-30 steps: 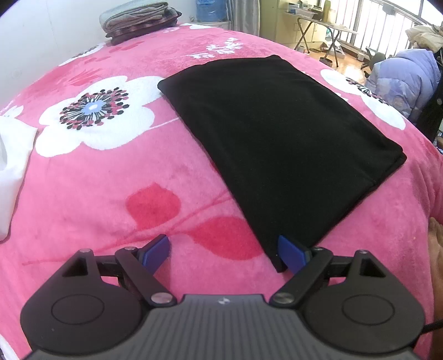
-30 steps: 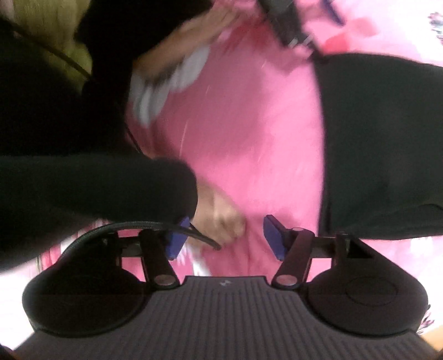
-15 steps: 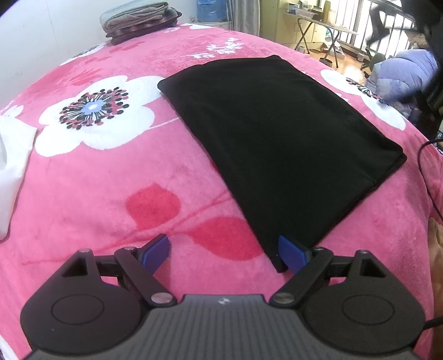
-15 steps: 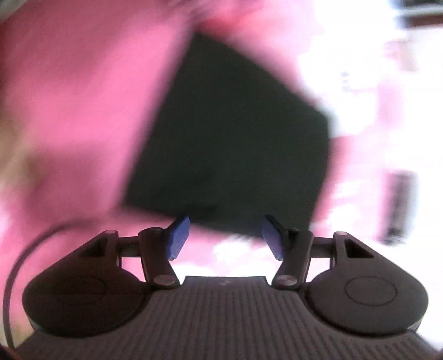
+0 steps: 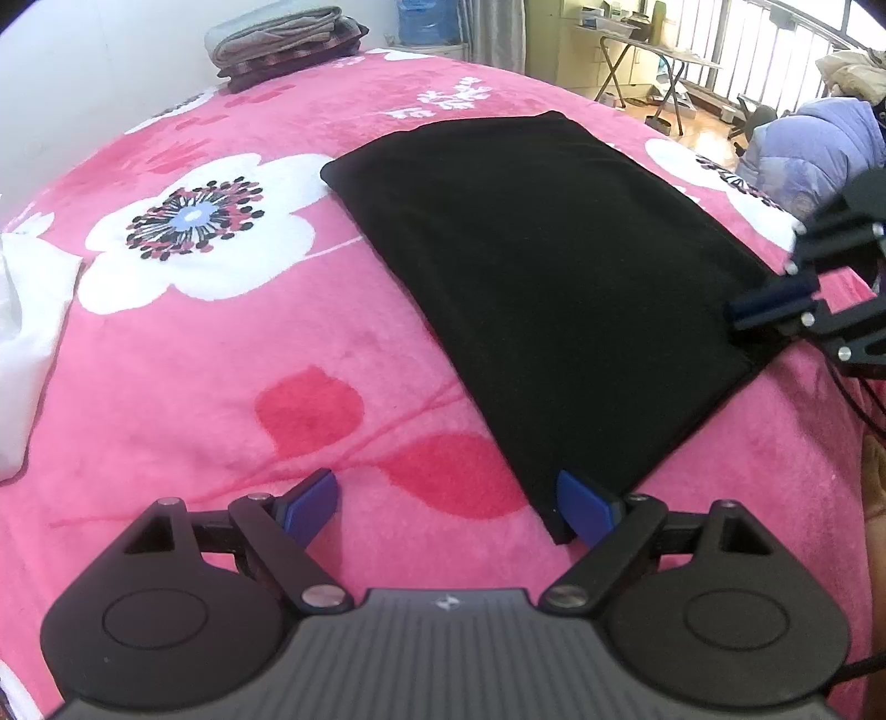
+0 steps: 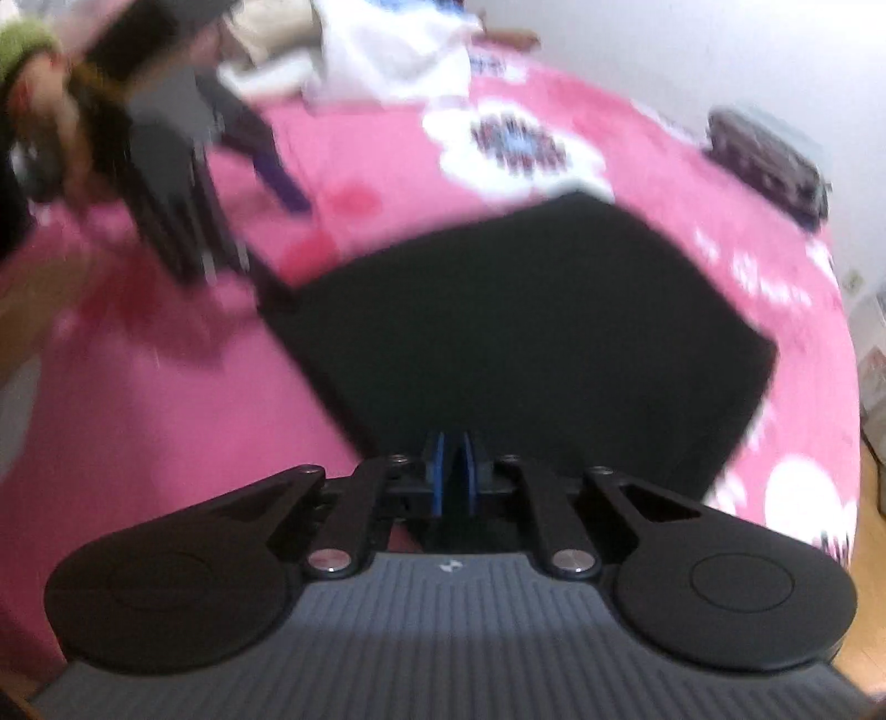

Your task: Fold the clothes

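Note:
A black garment (image 5: 542, 288), folded into a flat rectangle, lies on the pink flowered blanket (image 5: 221, 387). My left gripper (image 5: 448, 498) stands open low over the blanket. Its right fingertip (image 5: 587, 507) is at the garment's near corner, and the left one is over bare blanket. My right gripper (image 5: 775, 304) comes in from the right, its blue pads shut on the garment's right corner. In the blurred right wrist view the right gripper (image 6: 454, 471) has its pads pressed together on the near edge of the black garment (image 6: 526, 332). The left gripper (image 6: 183, 183) shows there at the far corner.
A stack of folded clothes (image 5: 282, 41) sits at the far end of the bed. A white cloth (image 5: 27, 343) lies at the left edge. Beyond the bed are a purple jacket (image 5: 814, 149), a folding table (image 5: 642, 44) and railings. A hand (image 5: 872, 498) shows at the right.
My right gripper swung round, came down to the garment's right corner and went from open to shut. It now shows in the left wrist view. My left gripper has not moved.

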Tool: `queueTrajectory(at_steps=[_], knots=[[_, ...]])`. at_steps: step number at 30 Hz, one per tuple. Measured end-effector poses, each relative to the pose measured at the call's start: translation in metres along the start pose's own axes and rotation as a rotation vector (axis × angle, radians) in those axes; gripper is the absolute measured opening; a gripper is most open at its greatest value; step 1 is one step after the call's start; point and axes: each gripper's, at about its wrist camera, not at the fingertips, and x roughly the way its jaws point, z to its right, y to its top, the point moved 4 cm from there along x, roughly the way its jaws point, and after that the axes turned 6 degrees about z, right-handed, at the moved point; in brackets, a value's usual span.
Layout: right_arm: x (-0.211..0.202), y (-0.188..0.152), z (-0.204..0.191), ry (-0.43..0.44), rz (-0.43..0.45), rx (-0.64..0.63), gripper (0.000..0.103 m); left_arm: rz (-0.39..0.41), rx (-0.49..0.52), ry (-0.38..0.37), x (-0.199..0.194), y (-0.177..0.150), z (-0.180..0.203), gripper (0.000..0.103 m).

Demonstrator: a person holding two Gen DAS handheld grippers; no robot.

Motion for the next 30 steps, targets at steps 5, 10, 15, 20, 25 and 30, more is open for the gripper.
queueTrajectory(at_steps=[5, 10, 15, 20, 25, 30], knots=[[-0.03, -0.033, 0.033, -0.091, -0.059, 0.111, 0.002, 0.002, -0.005, 0.006, 0.0, 0.0, -0.001, 0.088], [-0.032, -0.013, 0.022, -0.085, 0.015, 0.117, 0.002, -0.005, -0.005, 0.002, 0.0, 0.001, -0.001, 0.088], [-0.007, -0.003, -0.006, -0.02, 0.038, 0.094, 0.002, -0.006, 0.001, 0.017, -0.004, 0.0, 0.0, 0.088], [-0.029, -0.031, 0.009, -0.042, -0.02, 0.189, 0.002, -0.006, 0.001, 0.014, -0.005, -0.002, -0.001, 0.088], [-0.053, -0.029, 0.023, -0.056, 0.008, 0.227, 0.003, -0.016, 0.0, 0.006, -0.004, -0.001, -0.002, 0.088], [-0.031, -0.006, 0.038, -0.104, 0.105, 0.286, 0.004, -0.02, 0.004, 0.019, -0.006, 0.0, 0.0, 0.088]])
